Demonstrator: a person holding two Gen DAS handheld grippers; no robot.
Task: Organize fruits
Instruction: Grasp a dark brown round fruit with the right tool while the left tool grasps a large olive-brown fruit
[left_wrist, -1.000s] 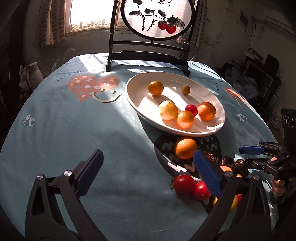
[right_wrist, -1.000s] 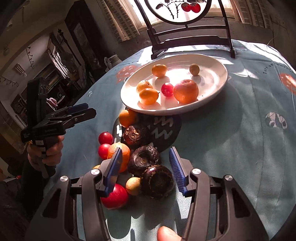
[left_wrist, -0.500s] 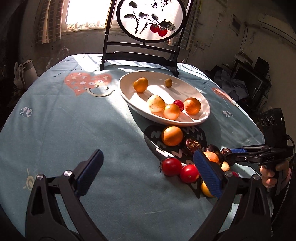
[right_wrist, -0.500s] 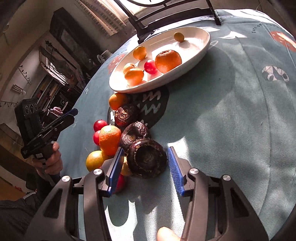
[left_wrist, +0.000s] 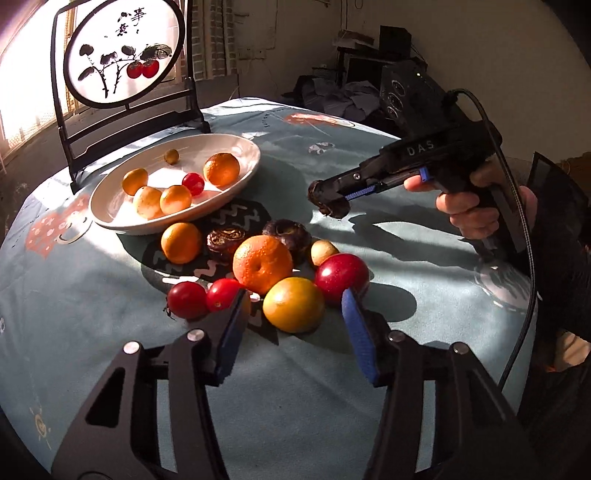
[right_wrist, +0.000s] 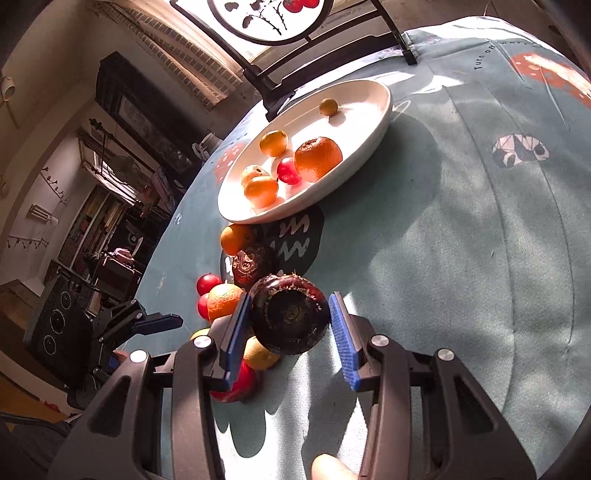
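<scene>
Fruits (left_wrist: 181, 242) lie in two groups on the bench (left_wrist: 92, 314), which has a blue-green cloth over it. Some are on a white plate (left_wrist: 243, 147): a tangerine (left_wrist: 221, 169), a cherry tomato (left_wrist: 193, 183) and a few small yellow-orange ones. The others form a loose heap just in front of the plate, among them a large orange (left_wrist: 262, 267), a red apple-like fruit (left_wrist: 341, 273), two tomatoes (left_wrist: 186, 299) side by side, and two dark water chestnuts (left_wrist: 226, 238).

The left gripper (left_wrist: 294, 295) is low over the near edge of the heap. Its jaws have just been closing and now stand either side of a yellow-orange fruit (left_wrist: 293, 310), with a gap showing at each pad, so they are not clamped on it. That fruit rests on the cloth, touching the large orange behind it.

The right gripper (right_wrist: 290, 299), gripped by a hand (left_wrist: 476, 206), has its jaws closed on a third water chestnut (right_wrist: 290, 319) after just narrowing onto it. Both blue pads press its sides. In the left wrist view it hangs clear of the bench, to the right of the plate, with its shadow on the cloth beneath it.

A round painted screen (left_wrist: 122, 55) on a black stand rises behind the plate.
</scene>
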